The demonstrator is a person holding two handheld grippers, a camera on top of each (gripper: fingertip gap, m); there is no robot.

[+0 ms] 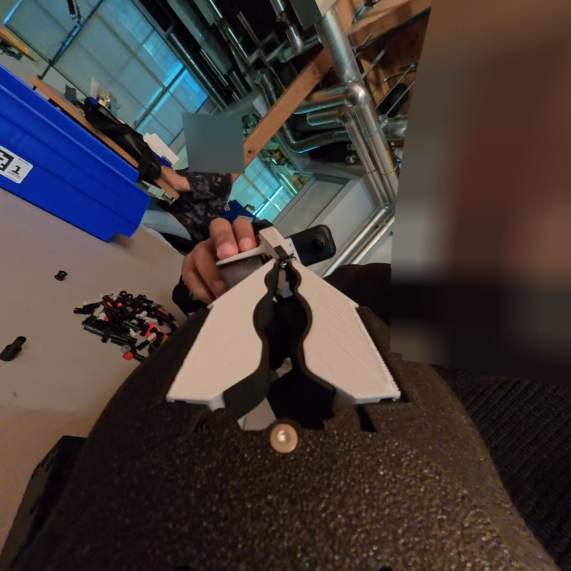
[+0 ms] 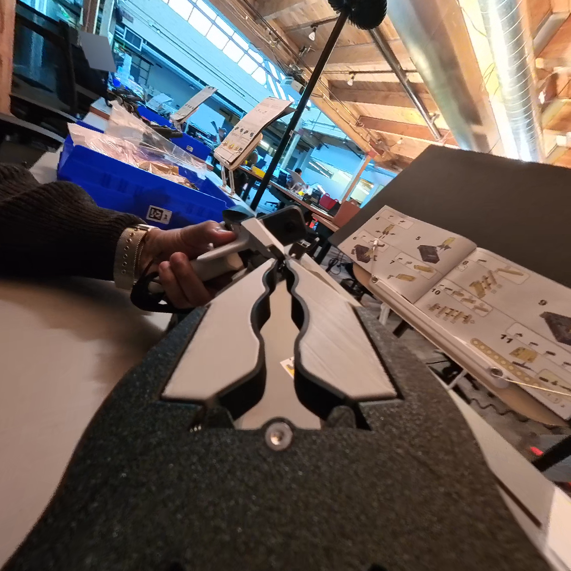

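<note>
In the left wrist view my left gripper [image 1: 282, 264] has its white fingers [image 1: 234, 333] closed together, with a small dark part [image 1: 282, 268] pinched at the tips. The right gripper [image 1: 273, 244], held by a hand [image 1: 213, 265], meets it tip to tip, camera facing me. In the right wrist view my right gripper [image 2: 281, 262] is likewise closed, tips on a small dark part [image 2: 280, 266]. The left gripper [image 2: 250, 241] faces it, held by a hand [image 2: 182, 247] with a metal watch band. Both grippers are raised above the table.
A pile of small black, white and red parts [image 1: 123, 321] lies on the grey table [image 1: 55, 401], with loose black pieces [image 1: 12, 347] nearby. A blue bin [image 1: 71, 173] [image 2: 139, 185] stands behind. An open instruction booklet [image 2: 448, 278] rests on a stand at right, and a black pole [image 2: 293, 108] rises behind. Left and right tips are no more than a few centimetres apart.
</note>
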